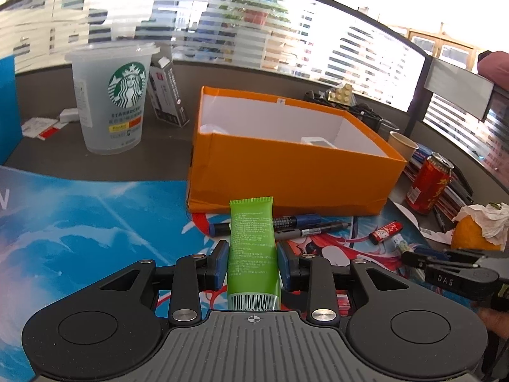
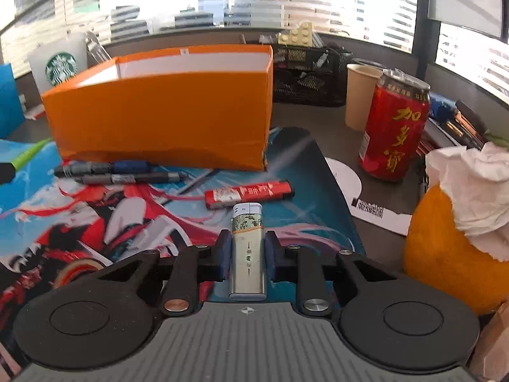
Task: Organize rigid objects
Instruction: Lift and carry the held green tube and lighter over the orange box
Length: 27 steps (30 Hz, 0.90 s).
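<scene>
Gripping one item per hand: green tube (image 1: 253,248) in left gripper (image 1: 253,264), silver lighter (image 2: 247,254) in right gripper (image 2: 247,254).
Either could slip loose crossing the orange box (image 1: 286,172) wall ahead of the jaws.

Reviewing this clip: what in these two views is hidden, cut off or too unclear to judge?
- Orange box contents: the left wrist view shows only a white item's top; the near wall hides the rest. In the right wrist view the wall hides the whole inside.
- Green tube: its lower end is hidden by the left gripper body.
- Tube print: too small to read.
- Markers: labels blurred in the right wrist view.
</scene>
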Motion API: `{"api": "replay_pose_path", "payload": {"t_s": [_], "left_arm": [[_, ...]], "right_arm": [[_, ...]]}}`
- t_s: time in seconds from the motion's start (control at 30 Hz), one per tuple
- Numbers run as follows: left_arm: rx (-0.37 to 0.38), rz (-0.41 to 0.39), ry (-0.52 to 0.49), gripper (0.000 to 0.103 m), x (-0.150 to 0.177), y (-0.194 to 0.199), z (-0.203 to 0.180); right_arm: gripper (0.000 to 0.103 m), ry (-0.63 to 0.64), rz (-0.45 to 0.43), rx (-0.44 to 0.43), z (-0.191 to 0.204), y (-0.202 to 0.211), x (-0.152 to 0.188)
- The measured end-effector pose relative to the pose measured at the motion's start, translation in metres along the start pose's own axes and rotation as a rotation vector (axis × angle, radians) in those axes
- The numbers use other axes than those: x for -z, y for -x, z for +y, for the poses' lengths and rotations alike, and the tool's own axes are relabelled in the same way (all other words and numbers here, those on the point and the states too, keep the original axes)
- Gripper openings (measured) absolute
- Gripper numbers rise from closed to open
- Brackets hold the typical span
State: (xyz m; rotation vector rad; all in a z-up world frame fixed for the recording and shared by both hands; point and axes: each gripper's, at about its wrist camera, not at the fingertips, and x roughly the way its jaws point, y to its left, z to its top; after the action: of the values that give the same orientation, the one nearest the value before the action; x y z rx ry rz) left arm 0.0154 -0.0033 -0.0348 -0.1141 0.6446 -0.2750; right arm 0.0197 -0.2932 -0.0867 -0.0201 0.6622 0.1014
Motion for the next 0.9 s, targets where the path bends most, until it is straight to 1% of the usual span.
{"api": "replay_pose_path", "payload": {"t_s": [0.13,0.33,0.4,0.5,0.63,0.7,0.8,0.9], "left_arm": [[0.004,-0.008,-0.007,0.03,-0.005,0.006,-0.001],[0.039,-0.037,-0.012,0.03,-0.022,0.019,-0.005],[0.056,-0.045,-0.019,0.03,-0.033,0.023,-0.008],[0.06,-0.055,-0.039,0.03,-0.05,0.024,-0.012],[0.106,-0.011,0.012,0.03,-0.078,0.01,-0.011],[0.113,-0.003,0.018,0.03,-0.097,0.002,-0.013],[0.081,-0.012,0.013,0.03,-0.121,-0.009,-0.018],[0.049,-0.01,0.004,0.03,-0.135,-0.022,-0.022]], "right_arm": [[0.021,0.002,-0.038,-0.023,0.007,0.014,-0.011],[0.021,-0.019,-0.093,-0.084,0.013,0.029,-0.035],[0.021,-0.019,-0.12,-0.097,0.014,0.034,-0.046],[0.021,-0.022,-0.161,-0.125,0.016,0.04,-0.066],[0.021,-0.035,-0.176,-0.161,0.015,0.038,-0.095],[0.021,-0.036,-0.185,-0.167,0.015,0.036,-0.109],[0.021,-0.023,-0.188,-0.171,0.016,0.03,-0.13],[0.021,-0.006,-0.186,-0.167,0.019,0.022,-0.147]]}}
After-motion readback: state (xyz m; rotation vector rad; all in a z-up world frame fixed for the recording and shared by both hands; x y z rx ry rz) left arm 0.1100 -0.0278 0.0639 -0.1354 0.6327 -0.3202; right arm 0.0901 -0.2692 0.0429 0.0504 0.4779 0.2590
